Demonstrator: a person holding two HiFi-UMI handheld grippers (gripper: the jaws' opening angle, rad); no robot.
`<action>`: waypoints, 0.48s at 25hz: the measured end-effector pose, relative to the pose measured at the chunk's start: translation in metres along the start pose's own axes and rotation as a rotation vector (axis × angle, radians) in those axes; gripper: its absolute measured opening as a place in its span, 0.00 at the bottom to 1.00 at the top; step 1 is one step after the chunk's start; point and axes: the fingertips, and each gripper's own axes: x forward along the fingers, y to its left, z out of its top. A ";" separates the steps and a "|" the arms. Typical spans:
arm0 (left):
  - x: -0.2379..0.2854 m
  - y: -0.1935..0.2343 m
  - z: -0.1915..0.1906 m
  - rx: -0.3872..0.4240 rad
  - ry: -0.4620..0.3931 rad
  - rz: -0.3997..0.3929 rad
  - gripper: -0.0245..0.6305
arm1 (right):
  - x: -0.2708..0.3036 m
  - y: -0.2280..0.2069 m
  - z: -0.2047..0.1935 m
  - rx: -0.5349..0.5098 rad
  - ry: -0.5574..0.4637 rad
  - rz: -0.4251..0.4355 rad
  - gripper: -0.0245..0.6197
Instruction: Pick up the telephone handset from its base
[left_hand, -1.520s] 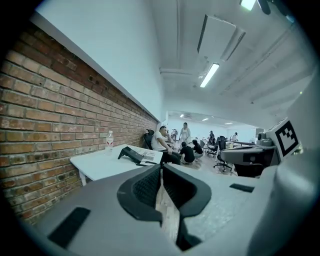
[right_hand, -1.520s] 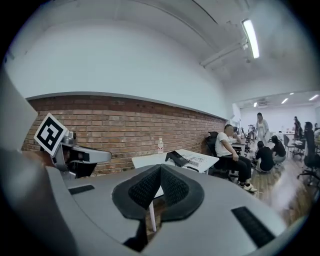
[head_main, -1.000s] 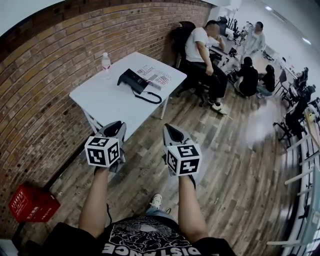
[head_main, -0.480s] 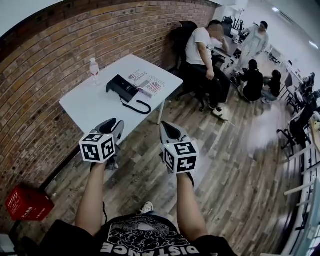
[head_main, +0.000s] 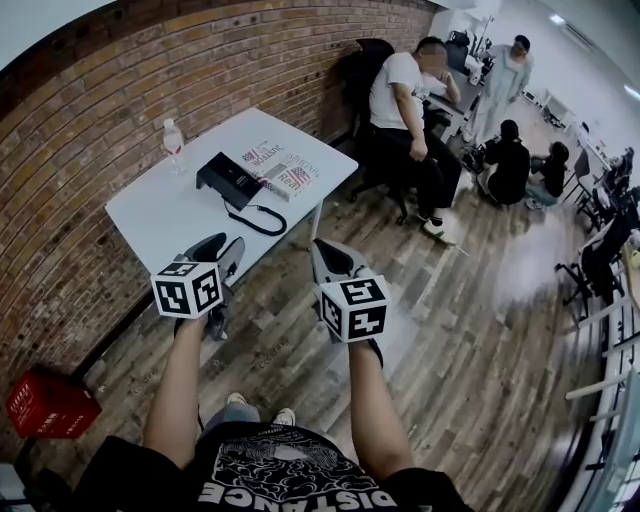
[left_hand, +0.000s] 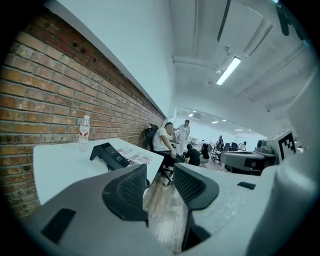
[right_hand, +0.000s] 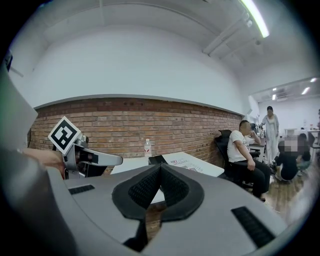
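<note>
Left claw (left_hand: 160, 170) just spreading, empty; right claw (right_hand: 160, 166) pressed together; white table (head_main: 160, 215) by brick wall (head_main: 120, 90), plank floor (head_main: 470, 330).

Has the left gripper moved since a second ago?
Yes: the left gripper has come closer to the white table, its jaws just opening, nothing between them.

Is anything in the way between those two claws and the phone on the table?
Nothing visible. Between the left gripper, whose empty jaws have just been opening, the shut right gripper and the telephone lie only wooden floor and bare table. The water bottle stands beyond it, by the brick wall.
</note>
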 end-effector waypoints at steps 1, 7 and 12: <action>0.004 0.000 -0.001 0.001 0.004 0.000 0.26 | 0.002 -0.004 -0.001 0.001 0.003 0.001 0.04; 0.029 0.011 -0.001 -0.008 0.014 0.006 0.27 | 0.020 -0.020 -0.003 -0.006 0.009 0.011 0.04; 0.058 0.037 0.001 -0.033 0.017 0.011 0.27 | 0.057 -0.030 -0.003 -0.014 0.021 0.025 0.04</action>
